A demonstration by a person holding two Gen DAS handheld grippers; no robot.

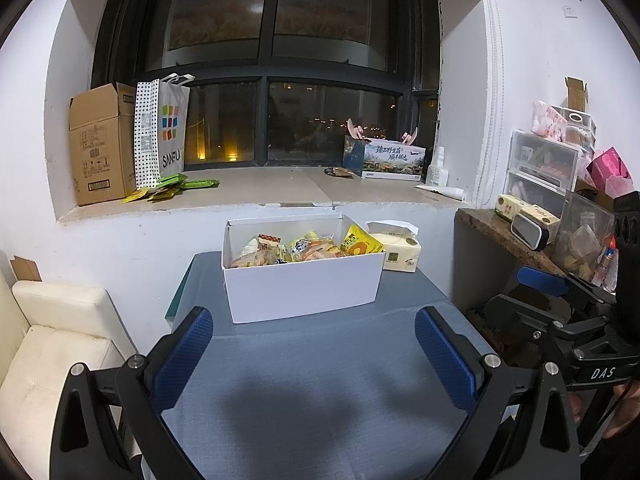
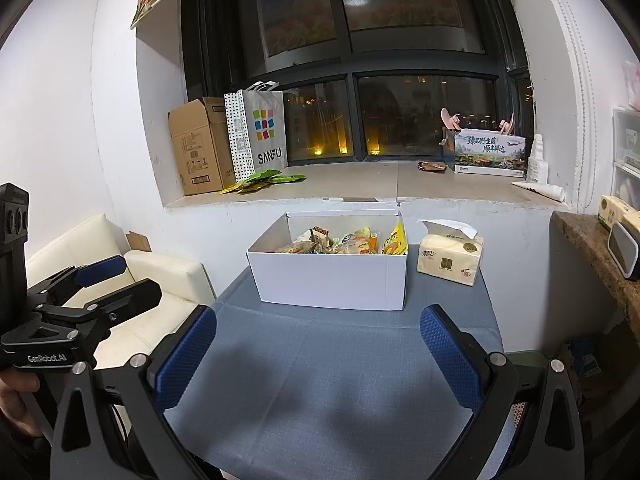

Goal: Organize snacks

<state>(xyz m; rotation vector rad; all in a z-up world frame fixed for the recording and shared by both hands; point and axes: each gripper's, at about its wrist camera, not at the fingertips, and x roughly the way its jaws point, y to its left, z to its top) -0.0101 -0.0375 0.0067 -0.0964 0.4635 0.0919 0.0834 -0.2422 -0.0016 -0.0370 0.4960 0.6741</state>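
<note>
A white cardboard box (image 1: 304, 286) (image 2: 332, 280) stands at the far end of the blue-grey table (image 1: 320, 392) (image 2: 320, 380). Several snack packets (image 1: 304, 248) (image 2: 348, 245) fill it, among them a yellow one (image 1: 360, 244) (image 2: 396, 242) at its right end. My left gripper (image 1: 314, 340) hangs open over the near part of the table, well short of the box, nothing between its blue pads. My right gripper (image 2: 318, 340) is likewise open and empty. Each gripper shows at the edge of the other's view: right gripper (image 1: 552, 292), left gripper (image 2: 112, 280).
A pack of tissues (image 1: 396, 254) (image 2: 450, 258) lies right of the box. On the window sill stand a brown carton (image 1: 100, 144), a SANFU bag (image 1: 162, 132), green sachets (image 1: 172, 186) and a printed box (image 1: 386, 158). A cream sofa (image 1: 52, 340) is left, a cluttered shelf (image 1: 560, 208) right.
</note>
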